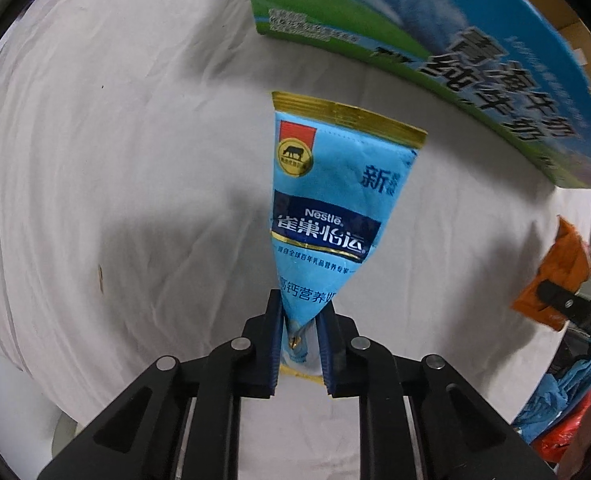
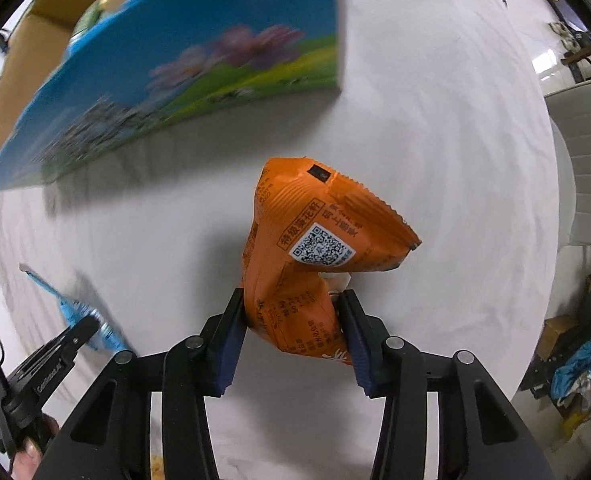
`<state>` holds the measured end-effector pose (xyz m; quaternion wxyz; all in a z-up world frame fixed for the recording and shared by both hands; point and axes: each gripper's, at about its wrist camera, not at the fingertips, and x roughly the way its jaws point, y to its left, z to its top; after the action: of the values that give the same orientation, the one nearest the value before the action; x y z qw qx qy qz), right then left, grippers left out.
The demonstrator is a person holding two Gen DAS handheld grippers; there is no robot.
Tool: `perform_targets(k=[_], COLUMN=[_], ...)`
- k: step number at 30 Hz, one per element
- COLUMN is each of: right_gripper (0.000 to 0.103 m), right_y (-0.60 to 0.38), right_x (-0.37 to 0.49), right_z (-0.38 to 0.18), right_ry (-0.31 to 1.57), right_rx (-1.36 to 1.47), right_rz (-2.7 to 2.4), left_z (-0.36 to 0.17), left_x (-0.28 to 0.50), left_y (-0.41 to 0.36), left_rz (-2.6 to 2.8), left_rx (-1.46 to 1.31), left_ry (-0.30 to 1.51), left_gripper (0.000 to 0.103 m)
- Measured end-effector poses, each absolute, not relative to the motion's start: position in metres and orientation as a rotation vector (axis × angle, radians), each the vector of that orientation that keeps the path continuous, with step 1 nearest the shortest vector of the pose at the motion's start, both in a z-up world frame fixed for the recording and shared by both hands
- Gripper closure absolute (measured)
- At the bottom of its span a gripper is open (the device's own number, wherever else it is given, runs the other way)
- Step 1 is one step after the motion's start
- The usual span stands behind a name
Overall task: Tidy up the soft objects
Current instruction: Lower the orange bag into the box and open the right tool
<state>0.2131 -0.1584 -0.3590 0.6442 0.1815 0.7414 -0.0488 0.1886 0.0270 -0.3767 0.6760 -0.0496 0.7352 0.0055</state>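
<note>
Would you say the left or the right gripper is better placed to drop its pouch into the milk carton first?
Probably left: the left gripper holds the blue pouch just under the carton; the right gripper's orange pouch sits further off.

Black linkage arms, silver pivot pins, ribbed blue fingers.

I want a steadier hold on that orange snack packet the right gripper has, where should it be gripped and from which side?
The right gripper pinches the orange packet across its lower end, so the body folds over to the right. A grip across the flat faces at mid-body, near the QR label, coming from the open near side, would likely stop the flopping. Avoid the crimped far seam; it looks thin.
</note>
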Motion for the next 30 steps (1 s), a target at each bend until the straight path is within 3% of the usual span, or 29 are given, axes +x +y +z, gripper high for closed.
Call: perform_targets(k=[10,20,30], right_gripper=[0.059,0.062,0.062], right_y=[-0.131,-0.121,-0.096], right_x=[0.200,0.239,0.341], right_z=[-0.285,-0.218,-0.193], right_ry=[1.587,1.483,1.431], right_rx=[0.435,0.408,0.337], right_rz=[0.045,0.134,0.149], left_z=[-0.305,-0.229,-0.216], left_x=[0.178,0.206,0.295], left_y=[0.010,-0.006,-0.022], left_rz=[-0.105,-0.173,-0.196], left_rx=[-0.160,-0.184,-0.094], left_ry=[1.544,1.414,1.402], left_gripper=[0.093,0.093,0.093])
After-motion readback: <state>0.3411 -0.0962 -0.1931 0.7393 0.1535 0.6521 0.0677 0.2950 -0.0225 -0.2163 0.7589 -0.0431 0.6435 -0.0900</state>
